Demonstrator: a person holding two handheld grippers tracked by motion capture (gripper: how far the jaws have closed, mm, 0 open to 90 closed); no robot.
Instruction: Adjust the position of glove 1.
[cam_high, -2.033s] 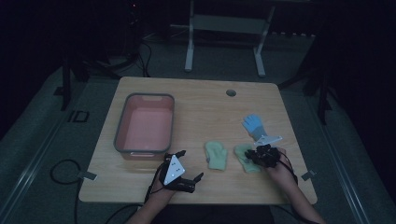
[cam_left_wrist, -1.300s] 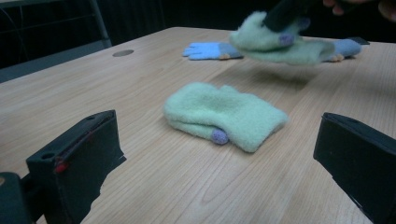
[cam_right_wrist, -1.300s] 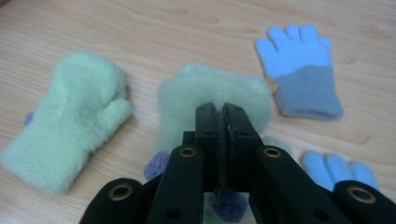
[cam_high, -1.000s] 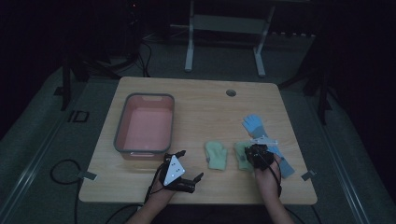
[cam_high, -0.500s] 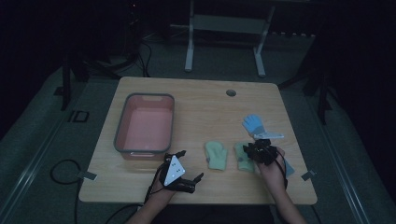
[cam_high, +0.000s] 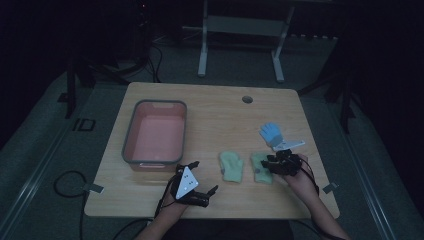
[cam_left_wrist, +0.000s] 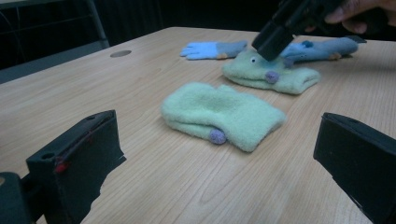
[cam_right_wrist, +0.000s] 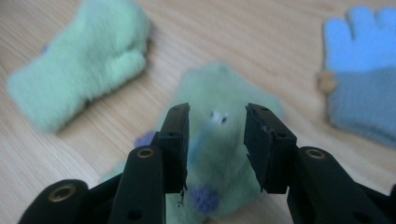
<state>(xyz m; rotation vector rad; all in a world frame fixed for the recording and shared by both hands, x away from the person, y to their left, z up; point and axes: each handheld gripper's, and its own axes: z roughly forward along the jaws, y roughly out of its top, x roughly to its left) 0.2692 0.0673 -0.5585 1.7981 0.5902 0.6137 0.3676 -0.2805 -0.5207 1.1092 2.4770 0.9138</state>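
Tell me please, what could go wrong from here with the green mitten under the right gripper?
1. The right gripper has just been opening over the green mitten with eyes; its pads do not press the mitten, so lifting now would likely leave it on the table.
2. A blue glove lies close behind this mitten; a wide grab might catch it too.
3. The second green mitten lies between the mitten and the pink tub, so a low sweep toward the tub could drag it.

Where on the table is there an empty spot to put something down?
Bare wood lies along the far edge around the round hole, between the pink bin and the blue glove, and in the near right corner. It is crowded near the front, where two green mittens and both grippers sit close together.
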